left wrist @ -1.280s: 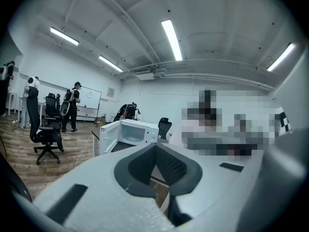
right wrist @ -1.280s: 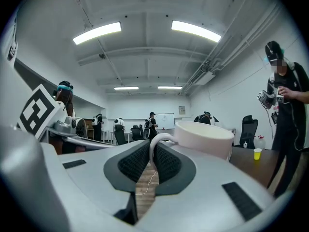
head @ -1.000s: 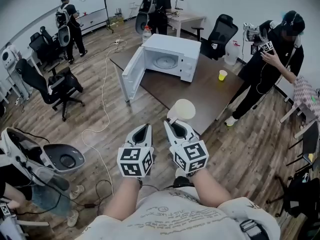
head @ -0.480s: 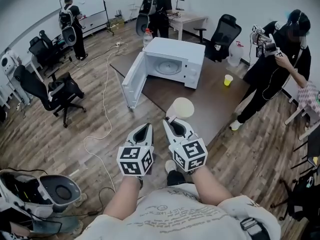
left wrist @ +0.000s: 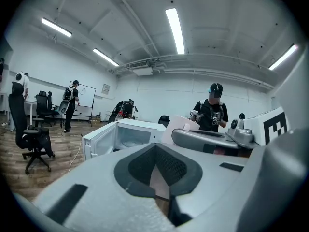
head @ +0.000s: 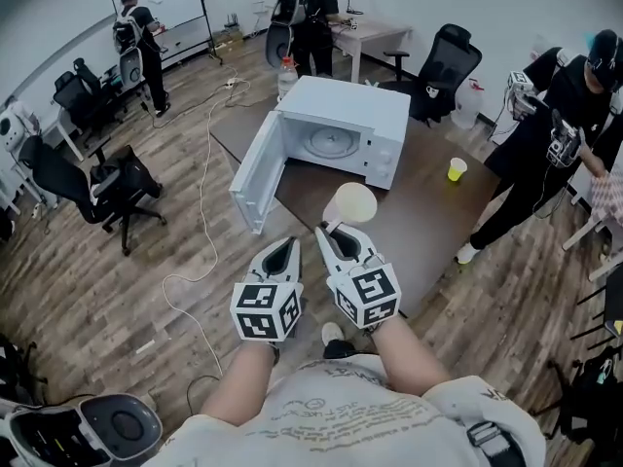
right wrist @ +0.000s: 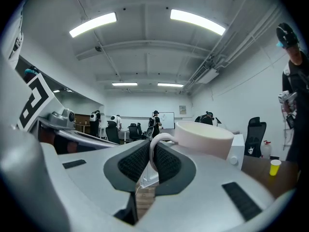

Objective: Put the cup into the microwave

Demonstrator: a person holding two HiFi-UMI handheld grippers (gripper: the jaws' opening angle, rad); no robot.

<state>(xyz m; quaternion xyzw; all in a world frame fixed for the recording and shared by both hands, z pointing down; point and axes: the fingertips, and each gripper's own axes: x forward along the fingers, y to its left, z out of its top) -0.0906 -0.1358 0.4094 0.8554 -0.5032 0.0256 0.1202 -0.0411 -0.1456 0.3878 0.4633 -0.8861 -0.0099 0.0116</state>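
A cream cup (head: 352, 203) hangs in the air in front of me, and my right gripper (head: 331, 232) is shut on its handle. In the right gripper view the thin handle (right wrist: 153, 152) sits pinched between the dark pads, with the cup body (right wrist: 205, 138) just beyond. My left gripper (head: 278, 253) is level beside it on the left, shut with nothing in it. The white microwave (head: 343, 129) stands on the brown table (head: 428, 217) ahead, its door (head: 257, 173) swung wide open to the left. The cavity with the glass turntable (head: 324, 142) is visible. Cup and microwave are still apart.
A small yellow cup (head: 457, 169) stands on the table right of the microwave. A person (head: 560, 115) stands by the table's right edge, and others are at the back. Black office chairs (head: 107, 188) and a white cable (head: 200, 212) lie on the wooden floor to the left.
Both grippers, with the cup, have come forward towards the table; the microwave looks nearer. The person on the right has shifted further right. The grip on the handle is unchanged.
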